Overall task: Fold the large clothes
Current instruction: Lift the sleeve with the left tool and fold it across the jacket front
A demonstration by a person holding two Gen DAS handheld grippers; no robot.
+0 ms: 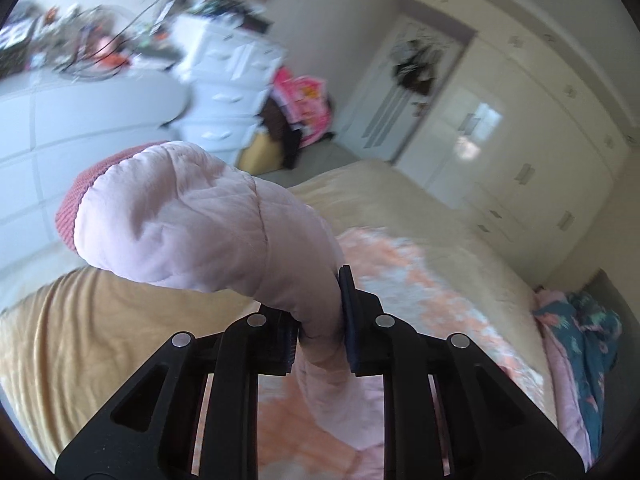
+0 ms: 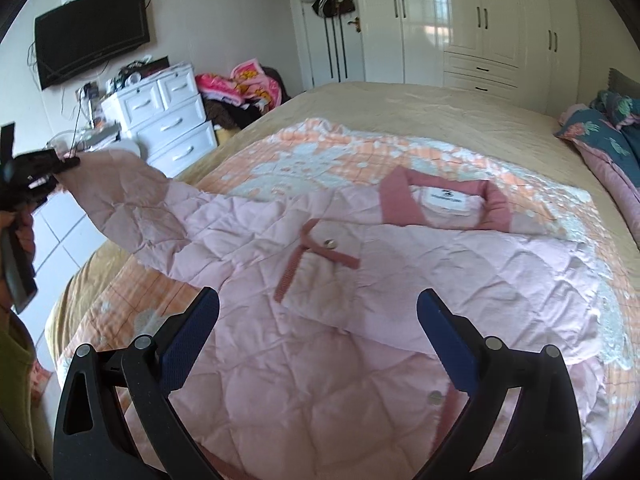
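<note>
Leftmost, the left hand-held gripper (image 2: 60,168) is clamped on the sleeve (image 1: 192,220) of the pink quilted jacket (image 2: 320,300), lifting it off the bed (image 2: 440,112). Further right, the jacket's body lies spread on the orange patterned blanket (image 2: 320,148), collar (image 2: 444,196) toward the wardrobe (image 2: 500,20). Over it, the right hand-held gripper (image 2: 318,344) hangs wide open, holding nothing.

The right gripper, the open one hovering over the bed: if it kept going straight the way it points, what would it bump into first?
Most likely the pink quilted jacket. The right gripper points down at its front, near the buttoned pocket, with nothing visible between. Depth is hard to judge.
</note>
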